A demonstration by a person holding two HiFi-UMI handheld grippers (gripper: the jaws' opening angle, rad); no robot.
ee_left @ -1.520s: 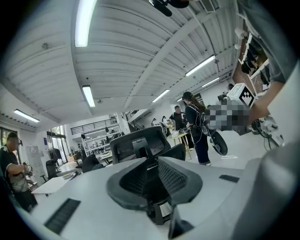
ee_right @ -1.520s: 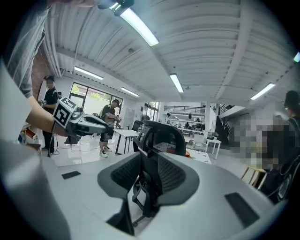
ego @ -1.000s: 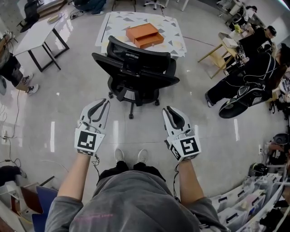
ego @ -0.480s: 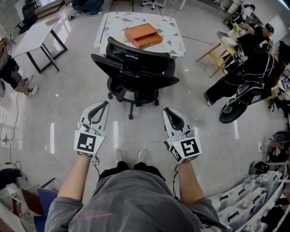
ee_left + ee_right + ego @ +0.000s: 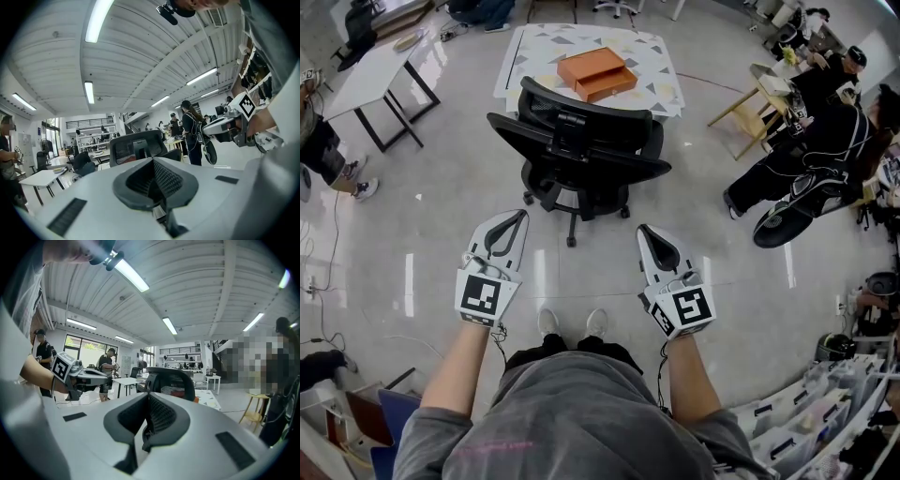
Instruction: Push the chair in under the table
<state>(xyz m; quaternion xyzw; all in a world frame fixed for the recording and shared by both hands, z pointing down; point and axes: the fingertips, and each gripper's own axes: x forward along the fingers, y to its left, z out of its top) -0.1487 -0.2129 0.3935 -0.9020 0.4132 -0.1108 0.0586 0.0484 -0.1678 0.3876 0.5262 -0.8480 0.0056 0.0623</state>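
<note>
Chair (image 5: 577,155): black, mesh back, on the floor (image 5: 441,206) at the table's (image 5: 534,47) near edge. Backrest (image 5: 581,127) faces the person (image 5: 572,412), and the castor base (image 5: 572,202) is out on open floor, so it reads as not yet pushed in. Orange box (image 5: 600,73) mid-table, irrelevant. Chair vs table same as a second ago, no contact made.

Only change: both tongs have just been closing, nothing between them. Left tongs (image 5: 519,216) now pressed fully together, empty. Right tongs (image 5: 644,229) drawn together at the tips, empty. Both sit side by side, well short of the backrest.

My read: closed tips are prepped as blunt pushers. Next comes a step in and square contact on the backrest, or the chair swerves.
</note>
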